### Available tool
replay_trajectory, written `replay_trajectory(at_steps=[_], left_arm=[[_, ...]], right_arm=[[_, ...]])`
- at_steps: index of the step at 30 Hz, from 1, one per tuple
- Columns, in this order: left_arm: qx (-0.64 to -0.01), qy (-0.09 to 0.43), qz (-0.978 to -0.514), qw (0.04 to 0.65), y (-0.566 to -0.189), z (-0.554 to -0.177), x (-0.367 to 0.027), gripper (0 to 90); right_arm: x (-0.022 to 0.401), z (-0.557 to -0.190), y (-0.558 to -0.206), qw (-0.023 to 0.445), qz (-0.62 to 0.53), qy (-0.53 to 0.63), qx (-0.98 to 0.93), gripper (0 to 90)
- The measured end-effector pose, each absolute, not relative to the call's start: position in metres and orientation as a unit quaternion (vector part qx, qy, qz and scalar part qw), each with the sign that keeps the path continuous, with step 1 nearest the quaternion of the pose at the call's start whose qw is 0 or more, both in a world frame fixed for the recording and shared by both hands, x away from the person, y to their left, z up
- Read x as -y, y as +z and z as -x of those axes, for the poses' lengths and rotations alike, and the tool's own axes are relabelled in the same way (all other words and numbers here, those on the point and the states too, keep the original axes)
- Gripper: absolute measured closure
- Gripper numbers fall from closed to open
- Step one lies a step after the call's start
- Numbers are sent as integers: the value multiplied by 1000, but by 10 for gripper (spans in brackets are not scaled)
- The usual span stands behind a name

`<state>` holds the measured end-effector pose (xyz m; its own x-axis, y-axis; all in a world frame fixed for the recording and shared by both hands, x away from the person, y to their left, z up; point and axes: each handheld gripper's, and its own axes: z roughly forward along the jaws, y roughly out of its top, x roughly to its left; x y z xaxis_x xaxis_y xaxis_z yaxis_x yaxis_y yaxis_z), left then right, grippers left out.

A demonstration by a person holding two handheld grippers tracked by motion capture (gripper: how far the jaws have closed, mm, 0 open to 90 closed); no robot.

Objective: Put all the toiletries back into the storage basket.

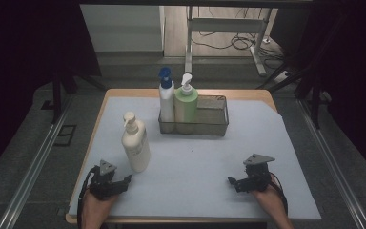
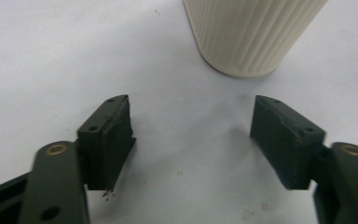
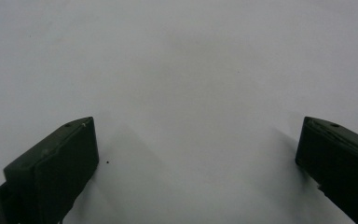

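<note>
1. At one o'clock from the left gripper, just beside it, stands the cream pump bottle on the white mat; its jaws stand apart, empty.
2. Right gripper, at five o'clock on the mat, is spread wide over bare mat.
3. Toward twelve o'clock, a wire basket holds a white bottle and a green bottle; nothing lies between the left gripper and the cream pump bottle.

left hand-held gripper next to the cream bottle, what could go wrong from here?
1. The cream pump bottle stands tall and free on the mat; a high or glancing push from the left hand-held gripper could tip it.
2. The basket already holds two bottles on its left side, so the free room is to the right.
</note>
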<state>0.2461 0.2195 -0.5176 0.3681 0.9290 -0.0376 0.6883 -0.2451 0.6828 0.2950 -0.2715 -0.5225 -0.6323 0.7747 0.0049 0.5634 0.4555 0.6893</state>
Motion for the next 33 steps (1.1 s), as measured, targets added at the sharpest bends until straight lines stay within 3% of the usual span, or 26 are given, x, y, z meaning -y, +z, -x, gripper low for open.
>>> replay_trajectory(at_steps=[8,22,33], left_arm=[[-519,183,-768,328,-511,-254,-225,478],[-511,166,-779,323,-509,-283,-233,891],[-505,163,-778,335,-509,-315,-228,894]], right_arm=[[272,-295,-523,158,-398,337,-839,0],[272,-295,-523,158,-398,337,-838,0],[272,-295,-523,158,-398,337,-838,0]])
